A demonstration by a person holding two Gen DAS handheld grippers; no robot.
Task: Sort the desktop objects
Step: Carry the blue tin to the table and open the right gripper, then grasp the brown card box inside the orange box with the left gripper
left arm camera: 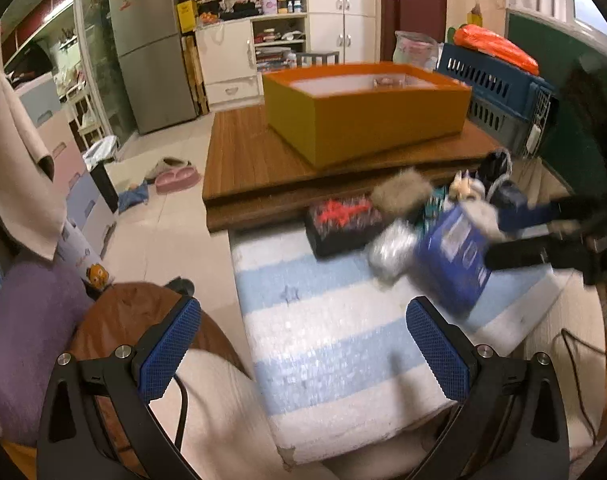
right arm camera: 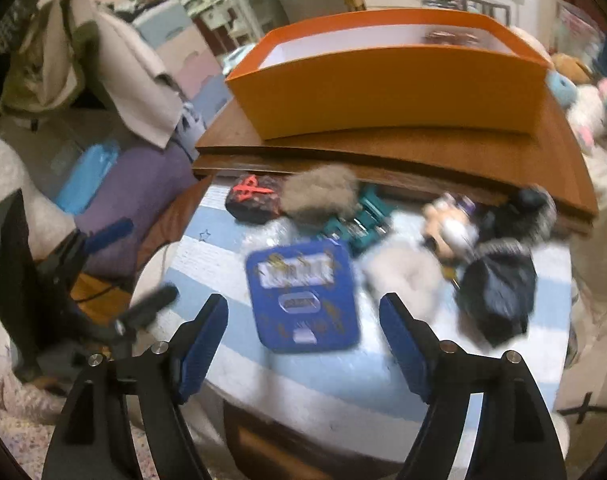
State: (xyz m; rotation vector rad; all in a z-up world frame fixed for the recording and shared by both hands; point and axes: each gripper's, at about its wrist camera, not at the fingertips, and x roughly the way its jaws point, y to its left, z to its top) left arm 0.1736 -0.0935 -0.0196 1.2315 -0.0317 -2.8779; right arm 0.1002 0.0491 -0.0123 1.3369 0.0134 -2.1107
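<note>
Right gripper, fingers spread, hovers at lower centre over the blue tin, probably lining up a grab; left gripper spread, empty.

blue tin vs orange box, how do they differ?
The blue tin is flat, closed and printed with gold marks; the orange box is tall, open-topped and plain. The tin lies on the striped mat, the box sits higher on the wooden board. Both have four sides.
</note>
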